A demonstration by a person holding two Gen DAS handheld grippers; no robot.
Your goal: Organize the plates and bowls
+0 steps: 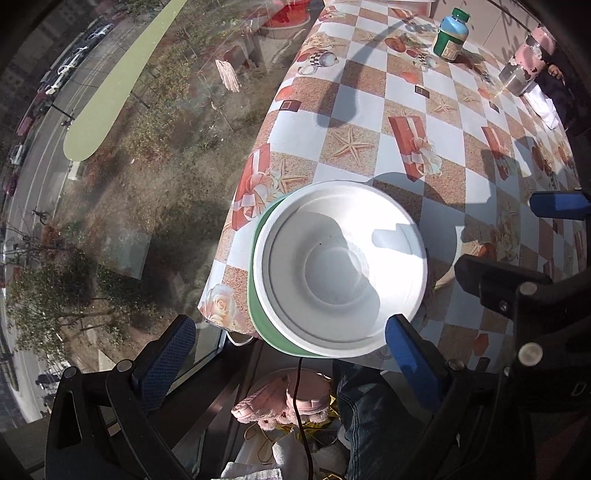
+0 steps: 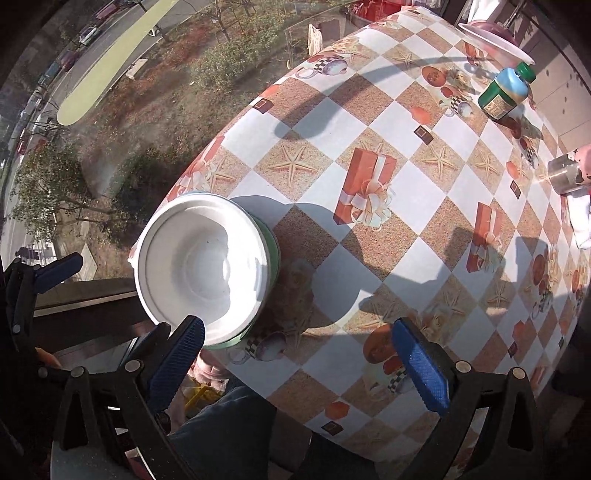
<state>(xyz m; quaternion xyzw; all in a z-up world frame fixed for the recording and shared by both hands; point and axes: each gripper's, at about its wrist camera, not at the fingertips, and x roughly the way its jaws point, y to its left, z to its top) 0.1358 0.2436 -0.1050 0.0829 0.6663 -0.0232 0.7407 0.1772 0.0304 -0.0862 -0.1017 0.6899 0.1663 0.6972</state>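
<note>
a white bowl (image 1: 340, 269) sits nested in a green bowl (image 1: 258, 314) at the near left corner of a table (image 1: 406, 122), close to its edge, beside a large window that looks down on a street, trees and parked cars. the table wears a checked cloth printed with starfish, red gift boxes, roses and cups. the white bowl is empty and lit by strong sun, with shadows falling across its inside

from the left wrist camera, the left gripper (image 1: 291, 339) hovers over the stacked bowls with its blue-padded fingers spread wide apart and holding nothing; one finger hangs off the table edge over the window sill, the other lies at the near right rim of the white bowl, though whether it touches is unclear. from the right wrist camera, the right gripper (image 2: 303, 350) is also spread wide and empty, its left finger at the near rim of the white bowl (image 2: 203, 266) and its right finger over bare cloth

at the far side of the table stand a green bottle (image 1: 450, 35) with a blue label and green cap, and a metal cup (image 1: 517, 74) with a pink top. below the table edge a person's jeans-clad leg (image 1: 369, 413) and a pink fluffy slipper (image 1: 288, 402) are visible
</note>
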